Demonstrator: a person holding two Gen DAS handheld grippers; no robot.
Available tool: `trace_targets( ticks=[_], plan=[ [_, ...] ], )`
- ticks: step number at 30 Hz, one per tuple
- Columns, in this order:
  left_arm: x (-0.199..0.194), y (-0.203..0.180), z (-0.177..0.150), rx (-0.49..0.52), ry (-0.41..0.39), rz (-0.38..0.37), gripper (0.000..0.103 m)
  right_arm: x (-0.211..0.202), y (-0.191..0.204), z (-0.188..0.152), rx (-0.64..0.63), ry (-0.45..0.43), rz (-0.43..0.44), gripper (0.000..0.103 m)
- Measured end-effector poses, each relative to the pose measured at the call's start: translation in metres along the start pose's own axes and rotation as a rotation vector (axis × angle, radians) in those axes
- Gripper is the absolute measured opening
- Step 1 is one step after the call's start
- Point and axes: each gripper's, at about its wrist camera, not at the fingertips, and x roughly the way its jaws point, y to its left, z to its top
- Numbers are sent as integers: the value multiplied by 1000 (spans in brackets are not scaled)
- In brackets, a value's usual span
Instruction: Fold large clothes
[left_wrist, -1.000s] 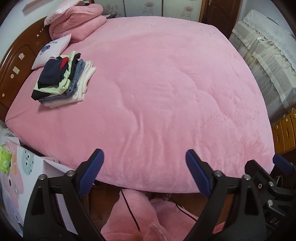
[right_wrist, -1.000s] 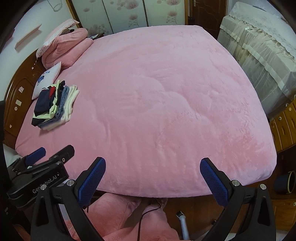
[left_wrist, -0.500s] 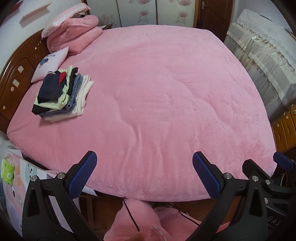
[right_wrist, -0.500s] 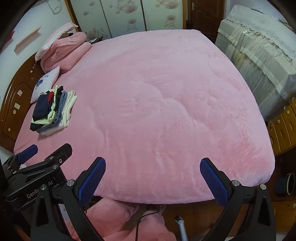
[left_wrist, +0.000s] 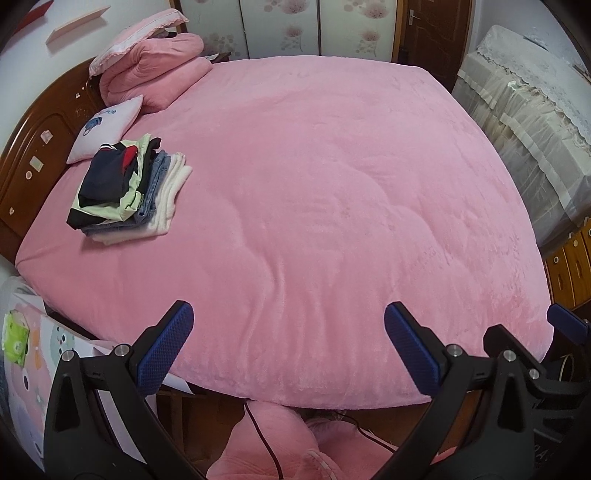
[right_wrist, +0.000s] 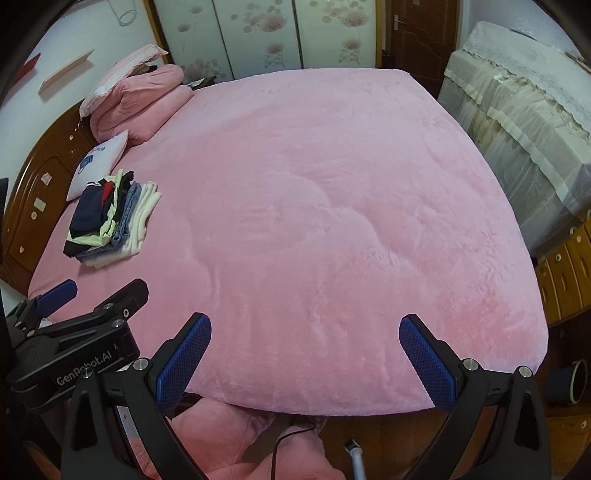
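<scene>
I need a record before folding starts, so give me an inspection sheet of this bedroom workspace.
Surface: pink bedspread smooth, mostly bare.
Job's things: stack of folded clothes near the headboard; no unfolded garment on the bed.
Clutter: small white pillow and rolled pink quilt at the head end.
Grippers: left claw open, holding nothing; right claw open, holding nothing.
Cables: dark cable on the floor at the bed's foot.
Surroundings: wooden headboard, covered furniture, floral wardrobe doors.
</scene>
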Motion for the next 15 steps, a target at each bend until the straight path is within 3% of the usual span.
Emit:
trace_targets(
  ticks=[15],
  plan=[
    [-1,4,2,3,-14,2,102,4,-5,3,13,11,13,103]
  ],
)
